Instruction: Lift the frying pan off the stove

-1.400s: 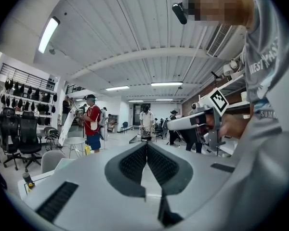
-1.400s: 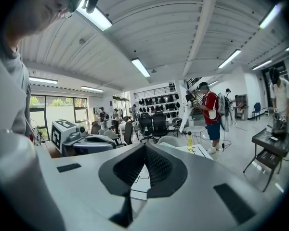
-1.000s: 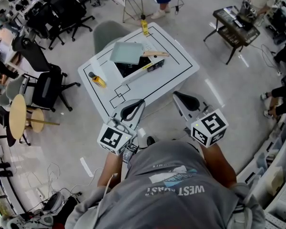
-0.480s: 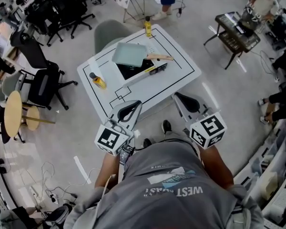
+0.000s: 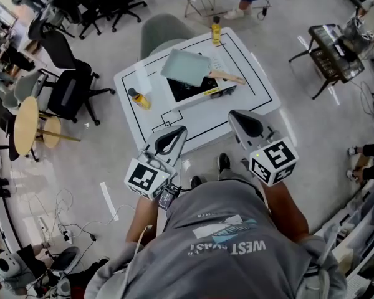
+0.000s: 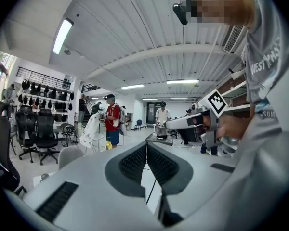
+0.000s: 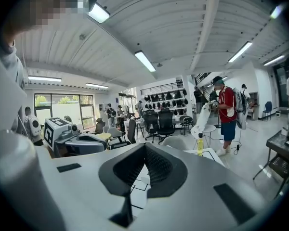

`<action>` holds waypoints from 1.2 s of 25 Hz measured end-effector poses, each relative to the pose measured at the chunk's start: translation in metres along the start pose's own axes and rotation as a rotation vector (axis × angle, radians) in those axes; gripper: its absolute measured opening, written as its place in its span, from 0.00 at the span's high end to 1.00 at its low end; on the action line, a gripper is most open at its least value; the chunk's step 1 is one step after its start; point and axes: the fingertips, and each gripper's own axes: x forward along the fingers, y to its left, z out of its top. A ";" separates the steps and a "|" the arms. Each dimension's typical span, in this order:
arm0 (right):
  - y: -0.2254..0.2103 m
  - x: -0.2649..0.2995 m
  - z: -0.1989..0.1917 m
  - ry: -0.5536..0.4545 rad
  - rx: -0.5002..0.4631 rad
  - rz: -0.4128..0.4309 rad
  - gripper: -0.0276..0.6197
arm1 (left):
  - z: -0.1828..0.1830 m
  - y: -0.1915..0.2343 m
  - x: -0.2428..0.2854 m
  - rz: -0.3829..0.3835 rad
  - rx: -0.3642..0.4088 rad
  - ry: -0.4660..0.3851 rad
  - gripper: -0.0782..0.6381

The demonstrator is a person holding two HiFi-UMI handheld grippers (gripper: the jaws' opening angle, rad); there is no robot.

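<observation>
I stood at the near edge of the white table with both claws held out in front of me, short of the work. My left claw was pressed together with nothing between its pads, and my right claw was pressed together and empty as well. Neither touched anything.

The frying pan, a pale green square one, sat on the black stove near the middle of the table. Its wooden handle stuck out toward my right, clear of the stove's edge. A yellow bottle stood on the table to the left of the stove, apart from it.

As I judged it, the step in hand was the approach, and the lift itself had not begun. Since the handle lay on my right side, the right claw seemed the natural one to take it. To do it well, I reckoned I had to spread those pads before reaching the wood, not at it, and come in across the handle so that both pads met its sides squarely. A grip close to the pan's body would likely hold best, since the weight sat out in the square dish and a hold at the handle's far end would let it droop. Then straight up, keeping the pan level, so its base did not drag on the stove. The left claw could stay low near the stove's front, well away from the bottle.
</observation>
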 end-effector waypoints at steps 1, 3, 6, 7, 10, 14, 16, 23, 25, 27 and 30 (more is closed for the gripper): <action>-0.003 0.004 -0.001 0.003 0.002 0.006 0.94 | -0.001 0.003 0.002 0.009 -0.007 0.001 0.89; -0.008 0.011 -0.002 0.011 0.006 0.018 0.94 | -0.004 0.007 0.007 0.018 -0.016 0.007 0.89; -0.017 0.017 -0.007 0.026 0.009 0.024 0.94 | -0.009 0.011 0.015 0.021 -0.019 0.019 0.89; -0.020 0.019 -0.008 0.031 0.011 0.023 0.94 | -0.010 0.013 0.016 0.024 -0.021 0.021 0.89; -0.027 0.025 -0.009 0.040 0.014 0.023 0.94 | -0.013 0.020 0.020 0.035 -0.030 0.023 0.89; -0.036 0.035 -0.012 0.054 0.017 0.021 0.94 | -0.016 0.029 0.026 0.040 -0.042 0.034 0.89; -0.041 0.039 -0.014 0.062 0.020 0.019 0.94 | -0.018 0.034 0.030 0.042 -0.046 0.039 0.89; -0.060 0.055 -0.023 0.090 0.027 0.012 0.94 | -0.028 0.052 0.045 0.049 -0.052 0.060 0.89; -0.066 0.059 -0.027 0.100 0.027 0.008 0.94 | -0.032 0.058 0.050 0.051 -0.056 0.067 0.89; -0.071 0.063 -0.030 0.110 0.028 0.004 0.94 | -0.034 0.062 0.054 0.054 -0.064 0.070 0.89; -0.080 0.067 -0.036 0.123 0.029 -0.003 0.94 | -0.038 0.068 0.060 0.058 -0.069 0.075 0.89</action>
